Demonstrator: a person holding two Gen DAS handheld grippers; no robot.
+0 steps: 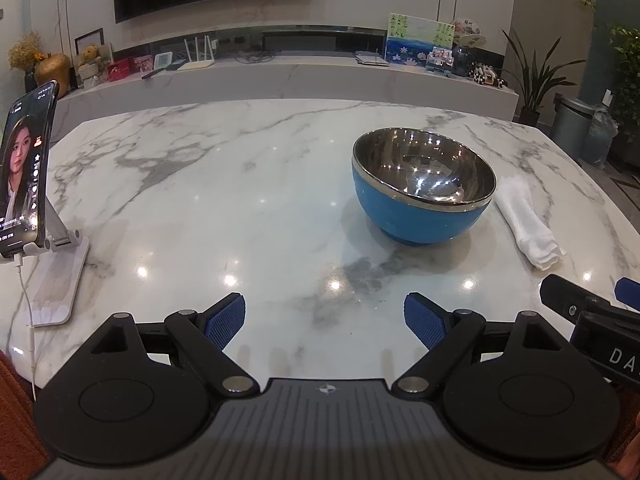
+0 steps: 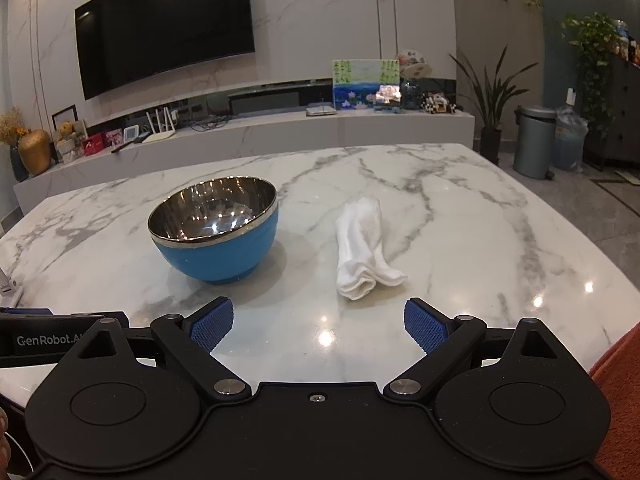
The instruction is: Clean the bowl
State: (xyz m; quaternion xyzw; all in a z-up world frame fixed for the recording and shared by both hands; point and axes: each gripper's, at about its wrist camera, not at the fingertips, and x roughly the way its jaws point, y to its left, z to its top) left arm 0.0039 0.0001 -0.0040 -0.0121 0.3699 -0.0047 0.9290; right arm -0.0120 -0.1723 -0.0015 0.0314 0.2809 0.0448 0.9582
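On the marble counter [image 1: 200, 184], the left claw [image 1: 325, 322] hovers low with its jaws apart and empty, the blue steel-lined bowl [image 1: 420, 216] ahead to its right. To wipe well, I'd steady that bowl, then pinch the rolled white cloth [image 2: 362, 248] mid-roll. The right claw [image 2: 319, 326] is also spread wide, aimed nearly at the cloth.

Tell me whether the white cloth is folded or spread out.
Folded: the white cloth lies rolled lengthwise beside the bowl, layered edges showing at its near end.

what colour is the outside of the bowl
Blue, with a silver rim; the bowl shows best in the right wrist view.
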